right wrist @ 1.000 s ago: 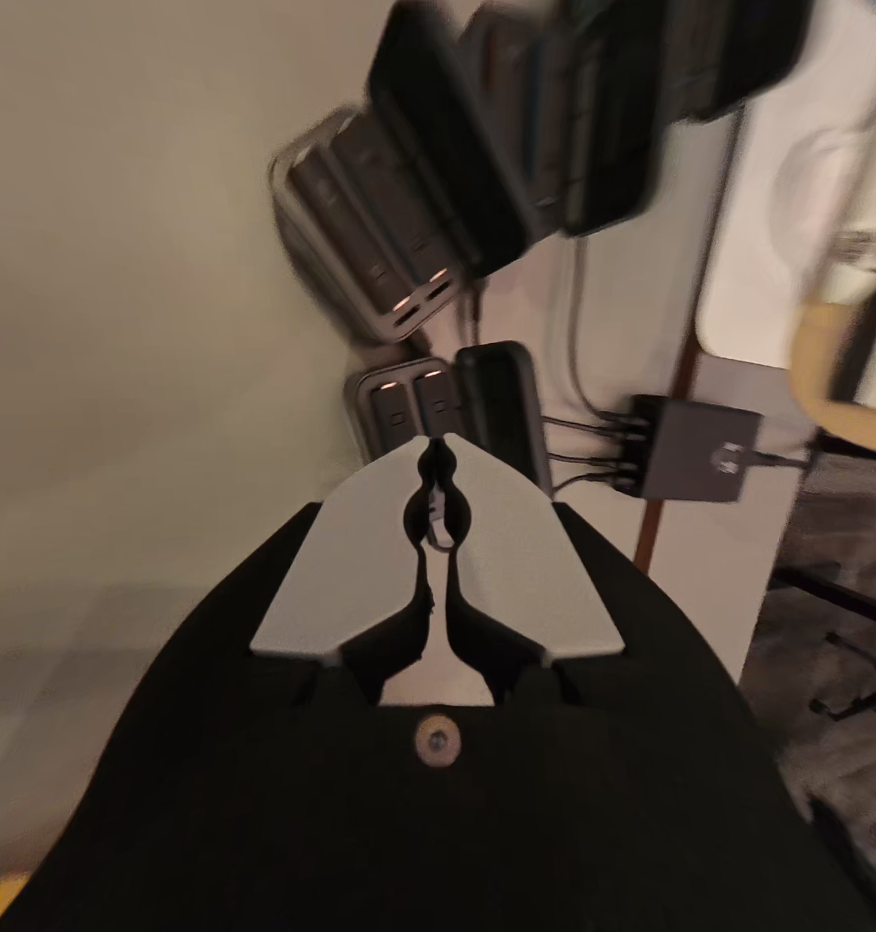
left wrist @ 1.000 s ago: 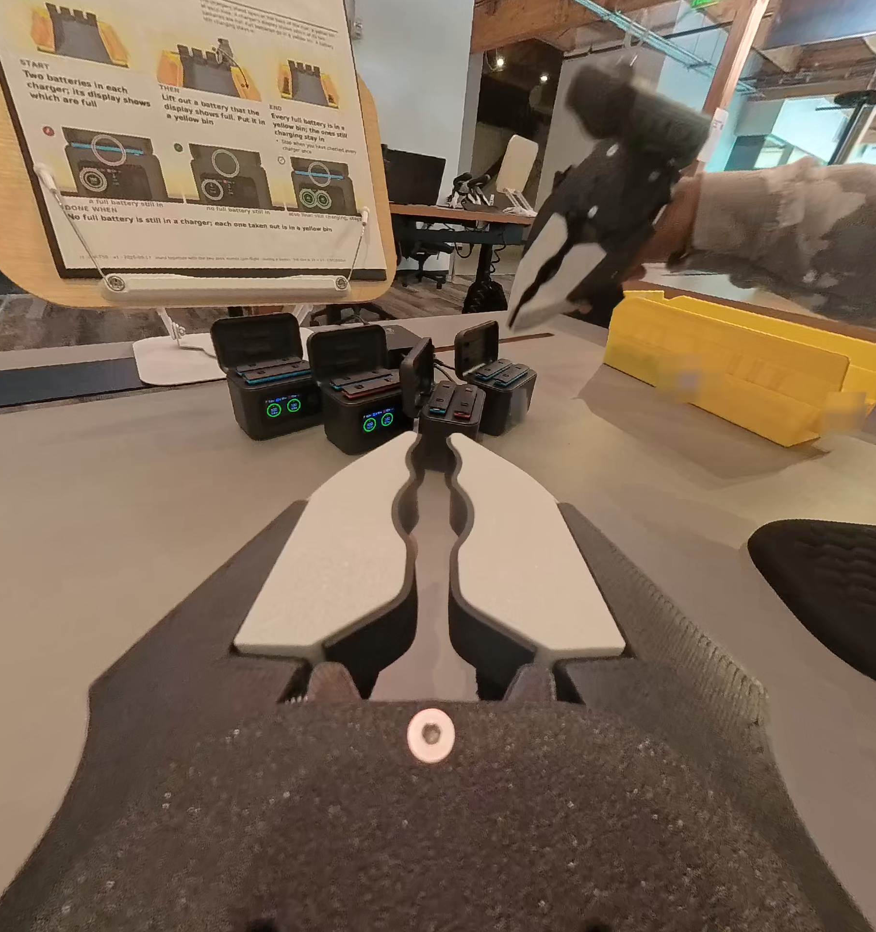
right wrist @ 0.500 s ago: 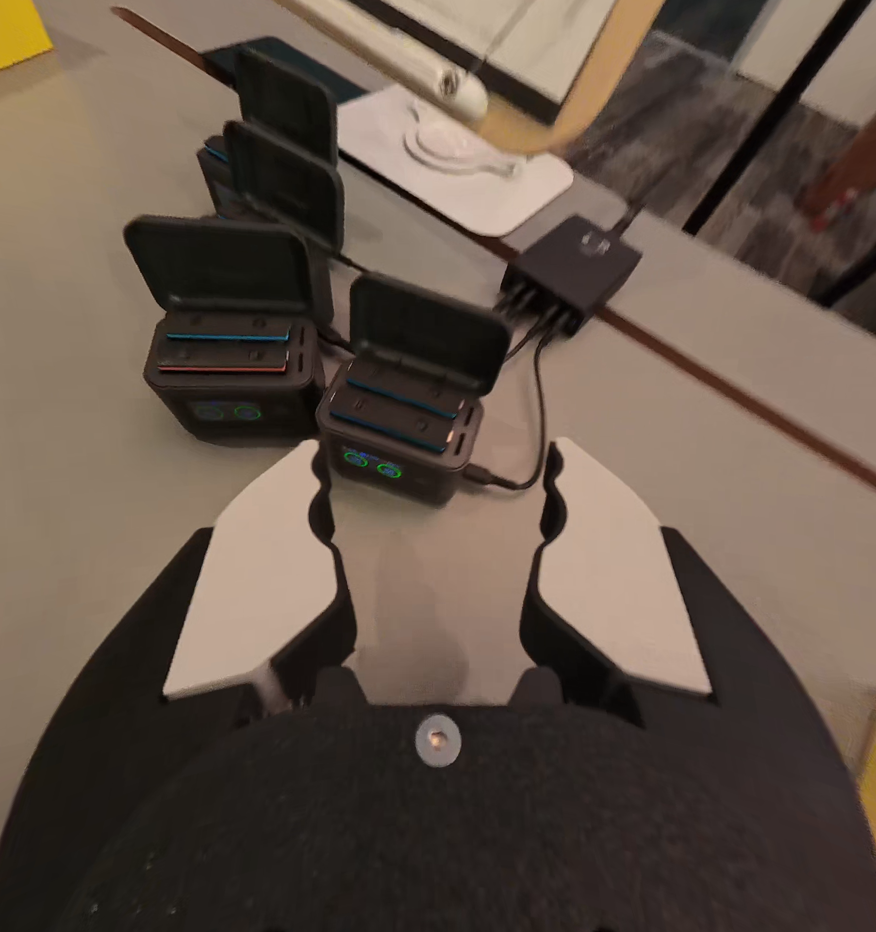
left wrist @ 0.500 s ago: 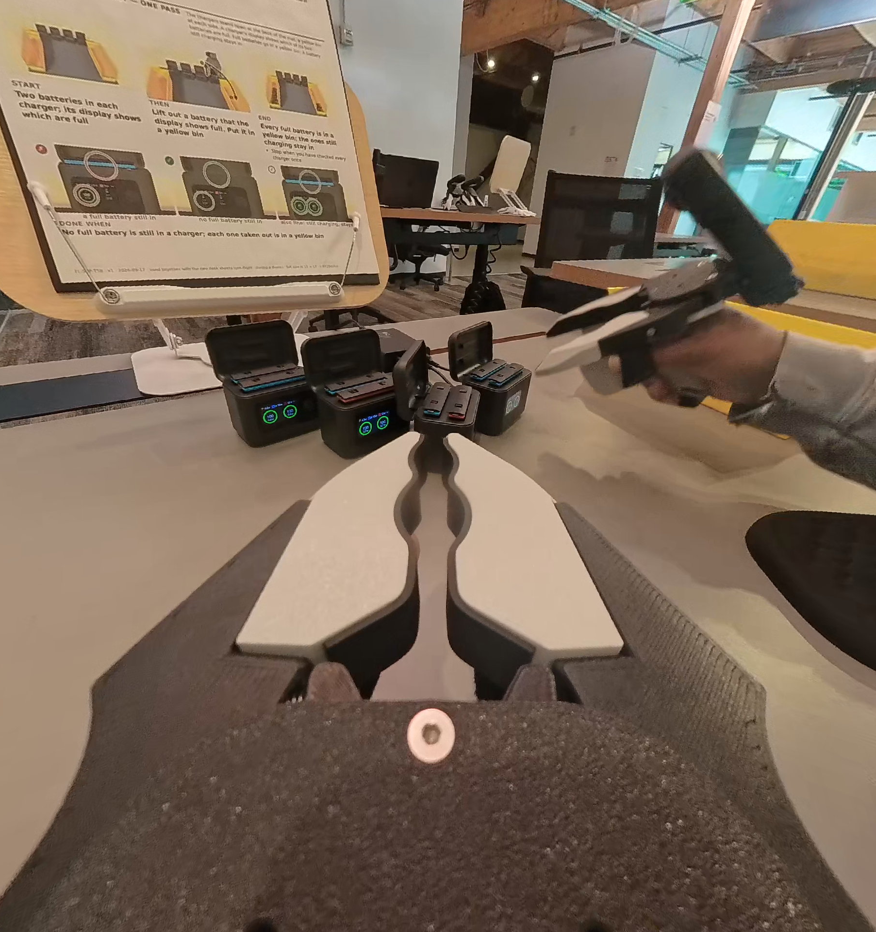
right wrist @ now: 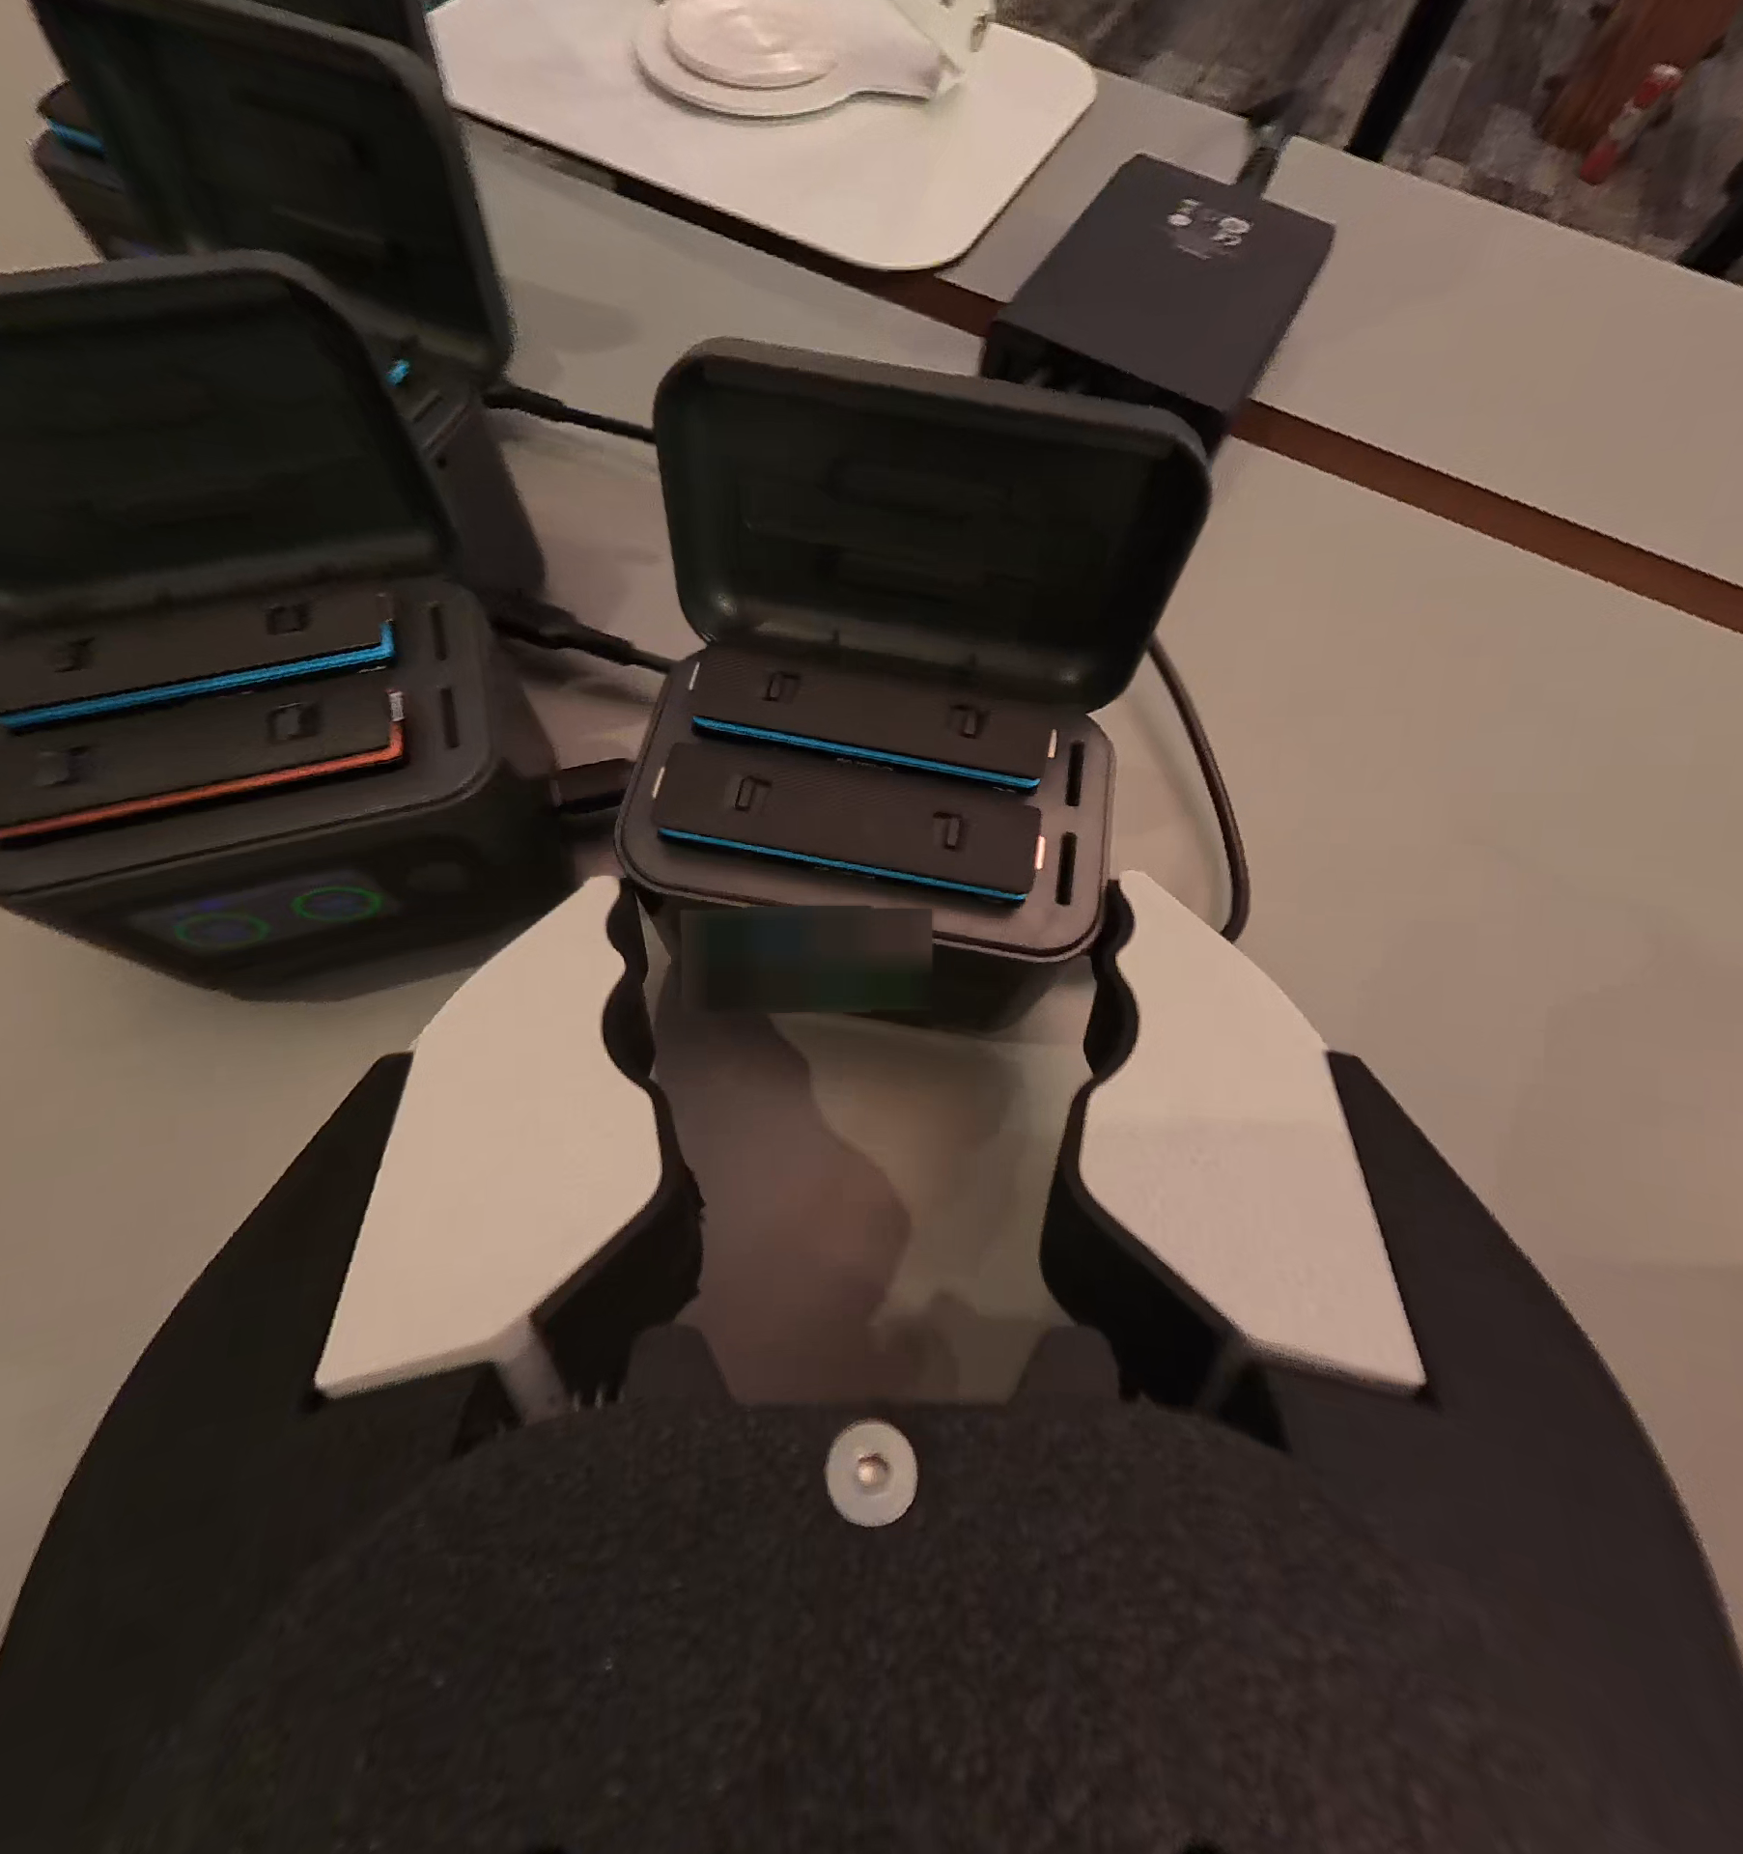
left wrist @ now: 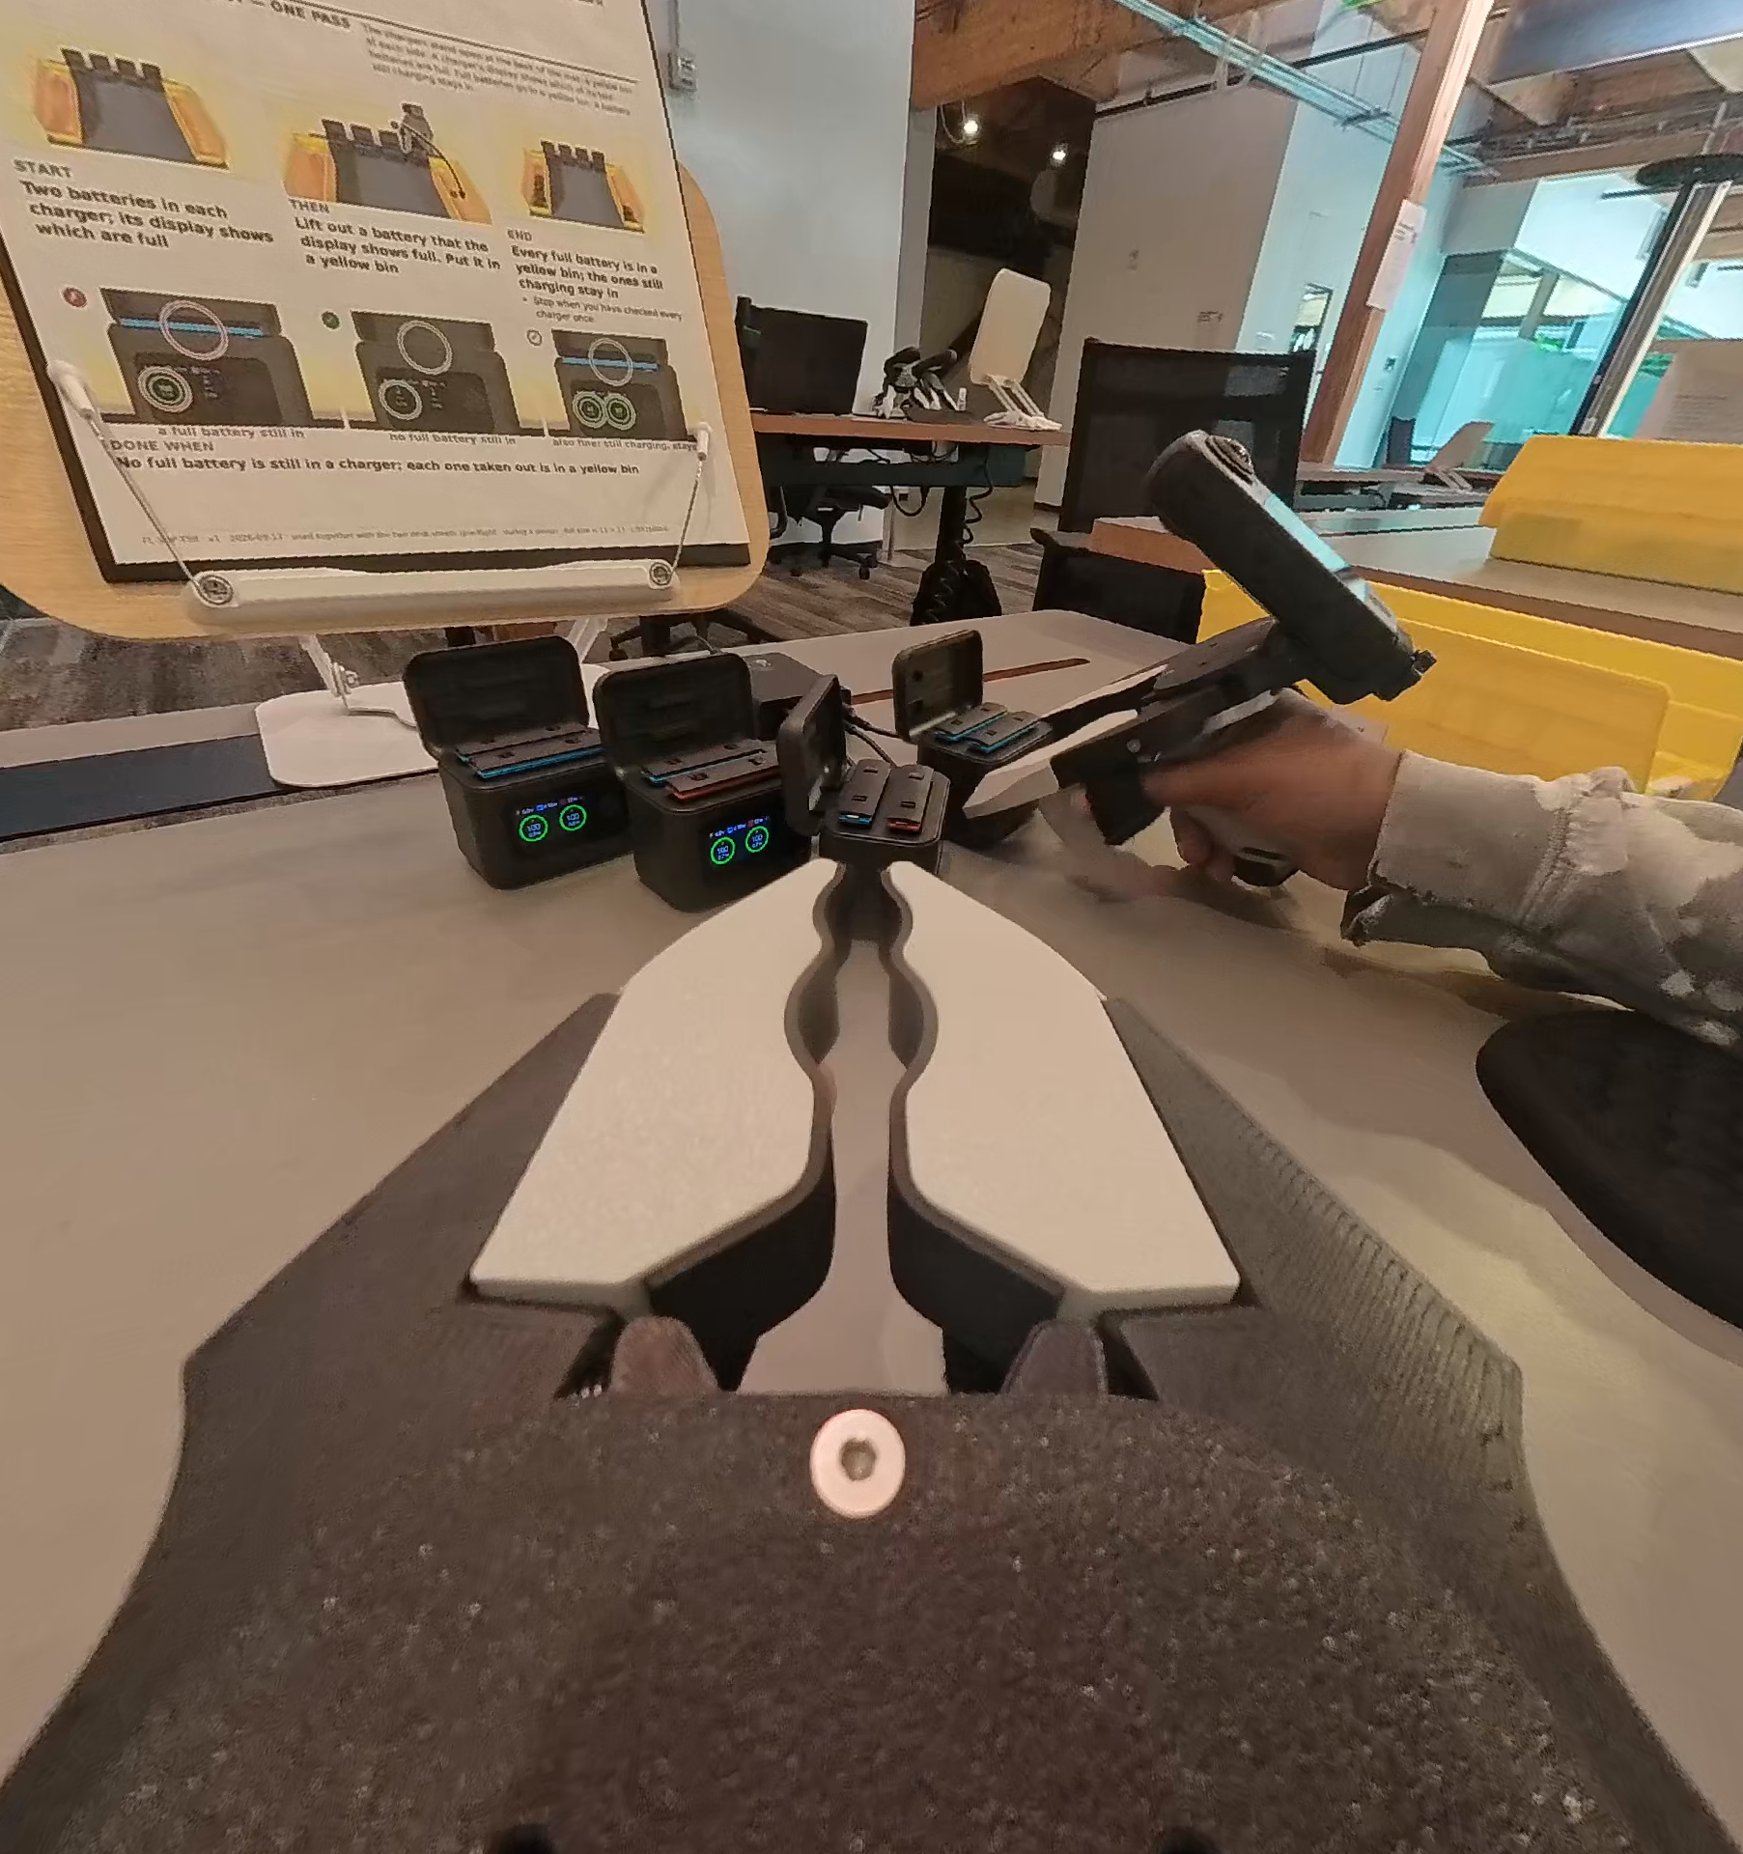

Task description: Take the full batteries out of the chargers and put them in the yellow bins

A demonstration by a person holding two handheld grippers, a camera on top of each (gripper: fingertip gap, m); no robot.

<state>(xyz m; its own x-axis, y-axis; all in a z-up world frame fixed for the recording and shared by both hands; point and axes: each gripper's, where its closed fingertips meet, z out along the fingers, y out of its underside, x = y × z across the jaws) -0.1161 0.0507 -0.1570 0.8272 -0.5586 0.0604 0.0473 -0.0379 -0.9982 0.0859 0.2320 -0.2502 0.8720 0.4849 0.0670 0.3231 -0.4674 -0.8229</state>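
- The left hand-held gripper (left wrist: 859, 883), with pale grey finger plates on a black body, hovers low over the grey tabletop (left wrist: 245, 1053); its tips are nearly touching with only a thin slit between them, and nothing is held.
- The right hand-held gripper (right wrist: 865, 908) is spread wide, its two tips flanking the front corners of a black box-shaped charger with its hinged lid up (right wrist: 887, 803); whether the tips touch the box cannot be told, and nothing is gripped.
- That charger holds two flat black batteries with blue edges (right wrist: 852, 783), lying side by side in its slots.
- Just to its left stands a second open black charger (right wrist: 215, 783), with one blue-edged and one orange-edged battery and two green rings glowing on its front.
- In the left wrist view four open chargers sit in a row near the far side of the tabletop, the two on the left showing green ring displays (left wrist: 551, 825).
- A long yellow plastic bin (left wrist: 1509, 692) lies on the tabletop to the right, behind the person's sleeve (left wrist: 1589, 883).
- A black power hub (right wrist: 1168, 281) with cables sits behind the chargers, beside the white base of a stand (right wrist: 777, 110) bearing a printed instruction sheet (left wrist: 345, 281).
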